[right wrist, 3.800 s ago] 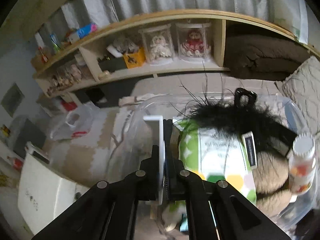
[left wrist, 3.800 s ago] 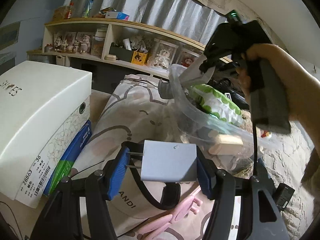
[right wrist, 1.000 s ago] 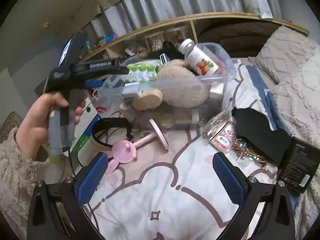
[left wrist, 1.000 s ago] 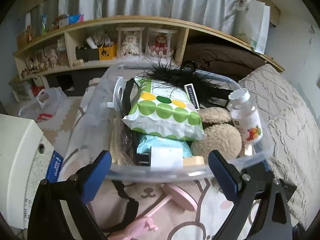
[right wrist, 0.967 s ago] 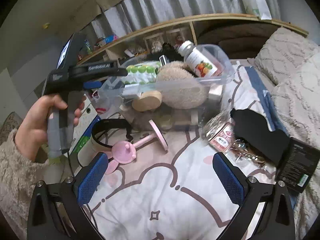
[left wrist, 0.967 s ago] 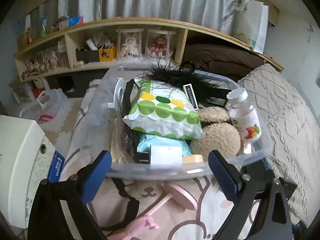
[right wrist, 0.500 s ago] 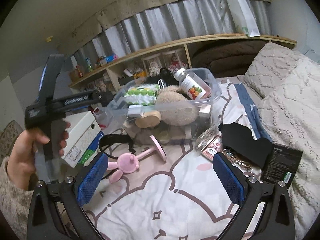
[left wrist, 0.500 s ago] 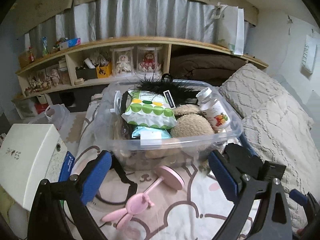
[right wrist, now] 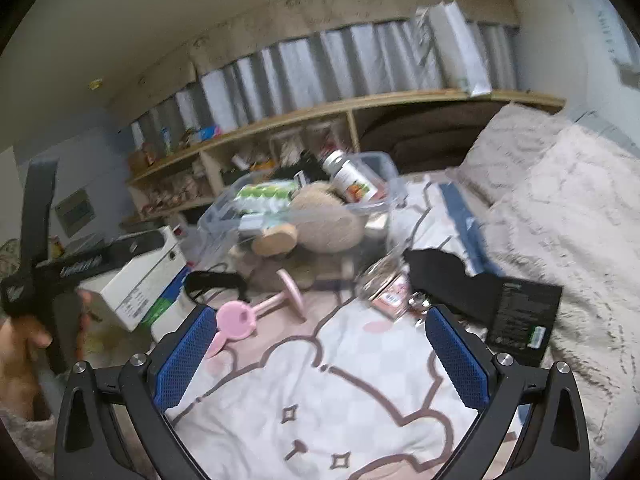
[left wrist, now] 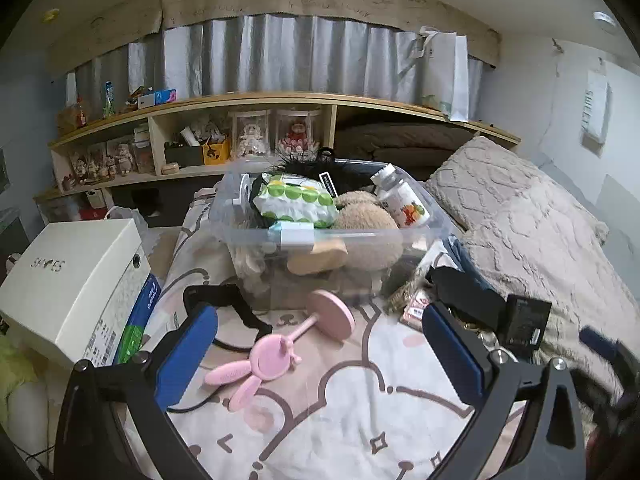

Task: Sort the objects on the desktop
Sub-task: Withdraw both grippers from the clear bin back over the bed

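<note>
A clear plastic bin [left wrist: 248,236] on the bed holds a green-dotted pack [left wrist: 296,200], a plush toy [left wrist: 368,220], a pill bottle [left wrist: 404,200] and a white adapter [left wrist: 296,236]. In front of it lie a pink bunny mirror [left wrist: 272,356], a black strap [left wrist: 236,308], a black pouch [left wrist: 464,296] and a black box [left wrist: 524,320]. My left gripper [left wrist: 319,320] hangs above the mirror, its jaws opening with nothing between them. My right gripper [right wrist: 320,316] stands open and empty over the bear-print sheet, with the mirror [right wrist: 236,318] by its left finger.
A white shoe box [left wrist: 72,276] stands at the left on a blue-green carton [left wrist: 140,320]. Small packets [left wrist: 416,308] lie by the bin's right corner. A knitted blanket [left wrist: 540,232] covers the right side. Wooden shelves [left wrist: 240,100] run behind. A hand [right wrist: 20,344] shows at the left.
Both grippers have drawn back from the bin, so more of the bed shows. The white adapter held earlier by my left gripper now lies in the bin. The left jaws stand wide.
</note>
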Action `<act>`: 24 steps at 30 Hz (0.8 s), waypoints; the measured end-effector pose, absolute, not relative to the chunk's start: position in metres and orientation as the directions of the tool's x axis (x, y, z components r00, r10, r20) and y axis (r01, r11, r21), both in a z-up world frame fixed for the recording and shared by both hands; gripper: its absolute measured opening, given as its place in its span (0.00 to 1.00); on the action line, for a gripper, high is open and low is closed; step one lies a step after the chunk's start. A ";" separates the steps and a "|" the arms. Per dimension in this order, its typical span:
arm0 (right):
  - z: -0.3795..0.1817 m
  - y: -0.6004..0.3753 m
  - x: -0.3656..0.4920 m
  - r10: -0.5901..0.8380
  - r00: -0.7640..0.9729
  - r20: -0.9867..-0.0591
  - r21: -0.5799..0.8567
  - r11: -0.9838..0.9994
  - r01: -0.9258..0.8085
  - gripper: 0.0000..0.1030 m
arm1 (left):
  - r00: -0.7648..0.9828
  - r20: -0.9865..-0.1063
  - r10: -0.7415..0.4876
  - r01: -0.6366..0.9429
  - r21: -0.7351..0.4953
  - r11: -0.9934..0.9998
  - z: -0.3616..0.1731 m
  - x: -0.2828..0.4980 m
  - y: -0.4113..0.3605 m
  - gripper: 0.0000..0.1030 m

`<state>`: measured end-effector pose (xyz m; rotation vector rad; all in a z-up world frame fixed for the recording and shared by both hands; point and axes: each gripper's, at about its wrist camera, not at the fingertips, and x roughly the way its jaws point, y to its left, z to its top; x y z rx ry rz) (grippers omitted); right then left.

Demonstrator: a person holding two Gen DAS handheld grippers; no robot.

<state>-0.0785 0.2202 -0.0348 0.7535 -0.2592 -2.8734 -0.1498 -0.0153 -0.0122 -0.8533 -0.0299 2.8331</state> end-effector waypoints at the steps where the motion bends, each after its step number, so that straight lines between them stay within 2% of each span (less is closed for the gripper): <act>1: -0.038 0.221 -0.075 -0.181 -0.870 -0.459 0.194 -0.976 0.101 1.00 | -0.831 -0.532 0.161 -0.150 -0.065 -0.987 -0.016 -0.144 -0.017 1.00; 5: -0.052 0.223 -0.069 -0.151 -0.883 -0.444 0.170 -0.982 0.083 1.00 | -0.850 -0.510 0.130 -0.113 -0.064 -0.992 -0.034 -0.128 -0.023 1.00; 14: -0.094 0.229 -0.059 -0.057 -0.917 -0.395 0.129 -0.992 0.006 1.00 | -0.829 -0.521 0.201 -0.135 -0.162 -0.977 -0.087 -0.121 -0.030 1.00; 24: -0.135 0.231 -0.061 0.000 -0.914 -0.406 0.040 -0.999 -0.018 1.00 | -0.840 -0.517 0.163 -0.121 -0.115 -0.986 -0.126 -0.119 -0.021 1.00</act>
